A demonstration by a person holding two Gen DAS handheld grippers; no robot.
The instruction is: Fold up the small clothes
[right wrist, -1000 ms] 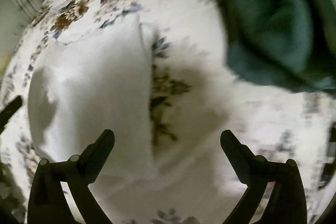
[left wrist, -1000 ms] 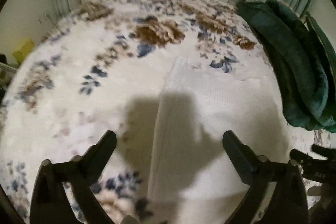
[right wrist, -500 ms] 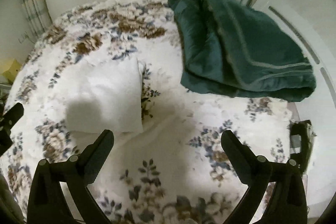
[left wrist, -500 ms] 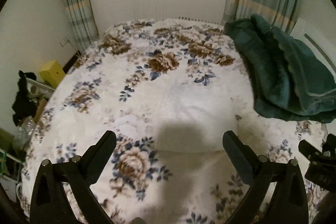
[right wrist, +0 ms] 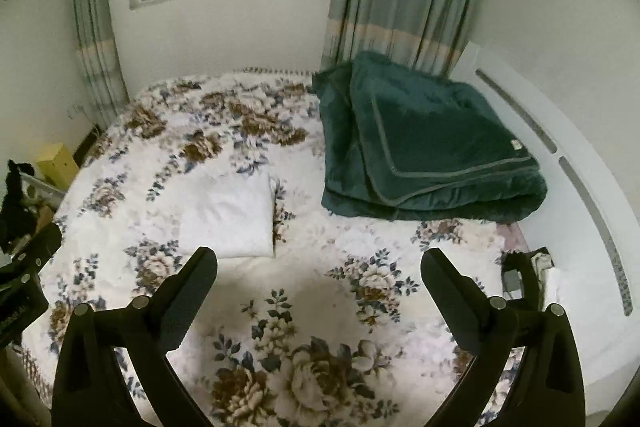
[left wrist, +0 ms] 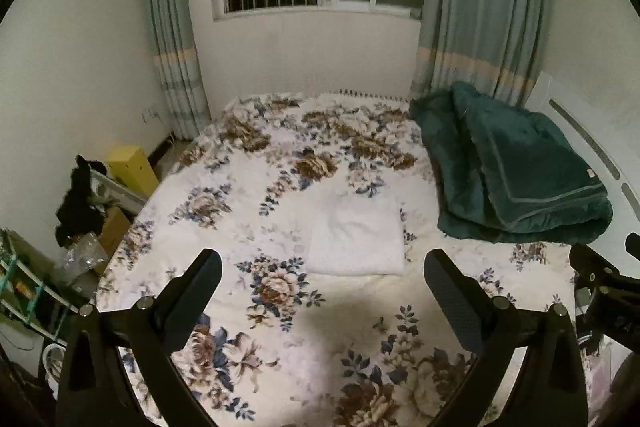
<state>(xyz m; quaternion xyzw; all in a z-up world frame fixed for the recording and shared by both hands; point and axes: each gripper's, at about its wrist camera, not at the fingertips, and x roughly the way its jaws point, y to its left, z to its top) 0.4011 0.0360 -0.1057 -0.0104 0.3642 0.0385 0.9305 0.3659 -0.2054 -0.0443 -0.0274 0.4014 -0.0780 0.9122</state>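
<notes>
1 folded white garment on the bed, both grippers empty.
I hold the left gripper [left wrist: 322, 277] and right gripper [right wrist: 318, 275] above the floral bedspread [left wrist: 280, 327], jaws spread apart; the folded white garment [left wrist: 358, 241] lies mid-bed, near 1 folded green blanket [left wrist: 516, 171].

Near edge of bed [left wrist: 280, 367] cut off by frame bottom, both views. Left hand-held gripper [left wrist: 322, 277]: finger bases run out of frame at bottom. Right hand-held gripper [right wrist: 318, 275]: same. Clutter [left wrist: 76, 211] left of bed dim, items not identifiable; yellow box [left wrist: 134, 169] partly hidden behind it. Dark object [right wrist: 524, 273] at right bed edge too dim to name. Folded white garment [left wrist: 358, 237]: type not discernible. Green blanket [right wrist: 420, 143] hides bed's far right corner.
</notes>
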